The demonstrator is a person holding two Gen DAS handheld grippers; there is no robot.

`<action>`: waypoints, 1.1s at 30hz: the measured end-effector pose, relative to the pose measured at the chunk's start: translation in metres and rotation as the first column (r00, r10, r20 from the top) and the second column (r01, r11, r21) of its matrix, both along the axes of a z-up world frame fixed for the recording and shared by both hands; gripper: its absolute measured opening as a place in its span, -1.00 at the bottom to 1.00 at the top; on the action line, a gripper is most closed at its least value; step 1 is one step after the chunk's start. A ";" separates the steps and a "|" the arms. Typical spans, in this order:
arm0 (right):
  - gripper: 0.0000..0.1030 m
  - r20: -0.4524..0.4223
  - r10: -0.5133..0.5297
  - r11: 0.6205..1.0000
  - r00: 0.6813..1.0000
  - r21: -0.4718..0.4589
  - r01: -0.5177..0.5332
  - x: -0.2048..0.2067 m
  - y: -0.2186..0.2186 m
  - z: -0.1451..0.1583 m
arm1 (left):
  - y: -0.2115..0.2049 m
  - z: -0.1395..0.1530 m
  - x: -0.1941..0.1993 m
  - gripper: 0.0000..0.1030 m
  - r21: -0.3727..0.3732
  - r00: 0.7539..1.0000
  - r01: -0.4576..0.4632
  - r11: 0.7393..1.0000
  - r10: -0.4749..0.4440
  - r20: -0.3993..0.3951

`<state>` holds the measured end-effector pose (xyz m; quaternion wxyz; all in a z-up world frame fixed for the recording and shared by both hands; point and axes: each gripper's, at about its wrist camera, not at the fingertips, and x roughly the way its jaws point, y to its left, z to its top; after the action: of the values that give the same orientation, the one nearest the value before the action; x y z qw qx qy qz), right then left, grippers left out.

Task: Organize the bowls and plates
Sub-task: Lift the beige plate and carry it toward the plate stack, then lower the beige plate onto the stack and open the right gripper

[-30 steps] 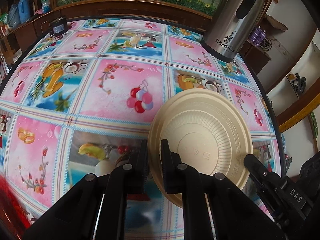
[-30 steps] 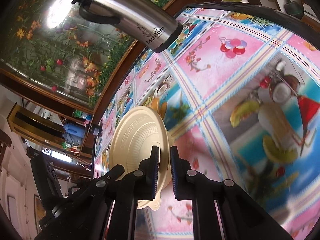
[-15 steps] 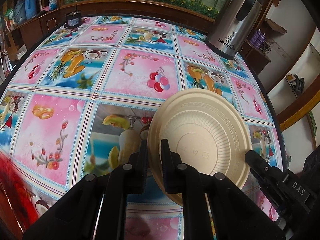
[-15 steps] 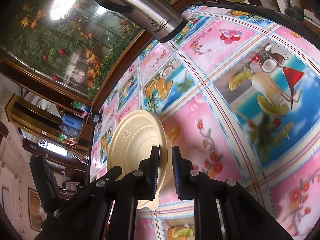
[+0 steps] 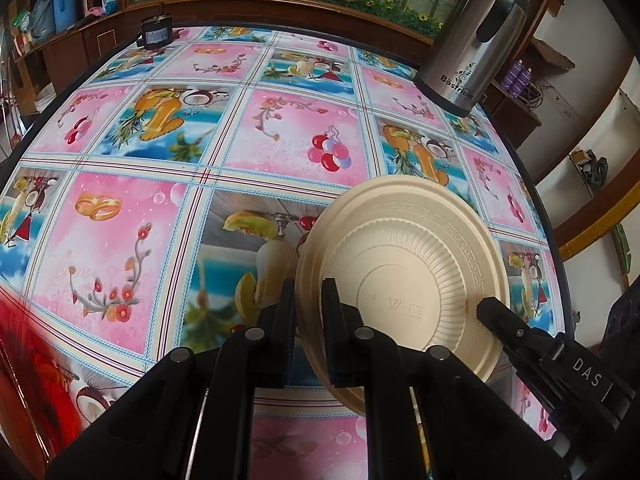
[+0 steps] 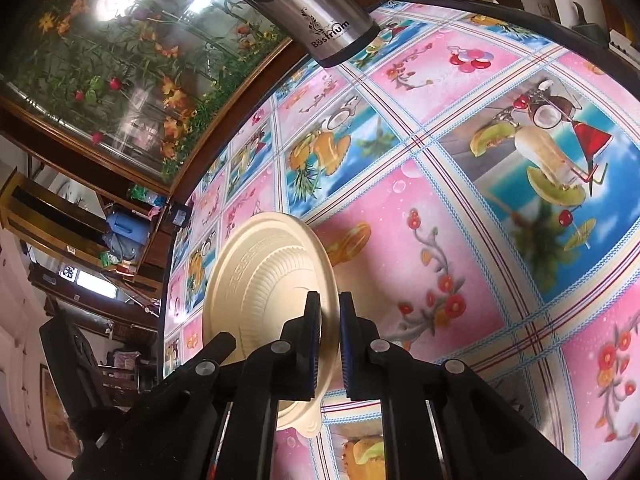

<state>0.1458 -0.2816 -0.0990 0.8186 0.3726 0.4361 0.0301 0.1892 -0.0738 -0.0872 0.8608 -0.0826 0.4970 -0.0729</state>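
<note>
Nearest the left wrist camera, the left gripper (image 5: 308, 320) had its jaws pinched on the near-left rim of a cream plate (image 5: 404, 280), underside up and tilted, held above the surface (image 5: 132, 240). On the plate's far-right edge sat the tip of the right gripper (image 5: 490, 308) — black, with white letters on its body. In the right wrist view, the right gripper (image 6: 330, 336) had just closed its jaws onto the rim of the same plate (image 6: 264, 280), the thin edge caught between the pads, so the plate hung between the two tools, off the cloth. Beneath it lay the round surface, covered in a bright cloth of pink and blue squares with fruit, flowers and drinks. Farther back, near the surface's edge, stood a steel flask (image 5: 476, 36) with a black handle. A small black box (image 5: 155, 33) rested at the far-left rim — what it was could not be told.
</note>
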 end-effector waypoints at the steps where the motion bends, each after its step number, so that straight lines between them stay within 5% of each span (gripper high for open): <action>1: -0.84 -0.004 -0.001 1.000 1.000 0.003 0.001 0.000 0.000 0.000 | 0.000 0.000 0.000 -0.82 -0.001 1.000 0.000 1.000 0.000 -0.001; 19: -0.84 0.031 0.002 0.998 1.000 0.055 -0.003 -0.019 0.010 0.021 | 0.023 0.030 -0.026 -0.82 -0.034 0.998 -0.012 0.999 0.014 0.057; 33: -0.84 0.172 0.143 0.987 0.975 0.049 -0.153 -0.052 0.082 0.084 | 0.102 0.096 -0.102 -0.81 0.011 0.956 -0.136 0.991 0.128 0.264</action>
<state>0.0939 -0.1993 -0.0145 0.8359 0.3604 0.3911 0.1356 0.0870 0.0280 0.0093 0.9230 -0.0927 0.3731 -0.0184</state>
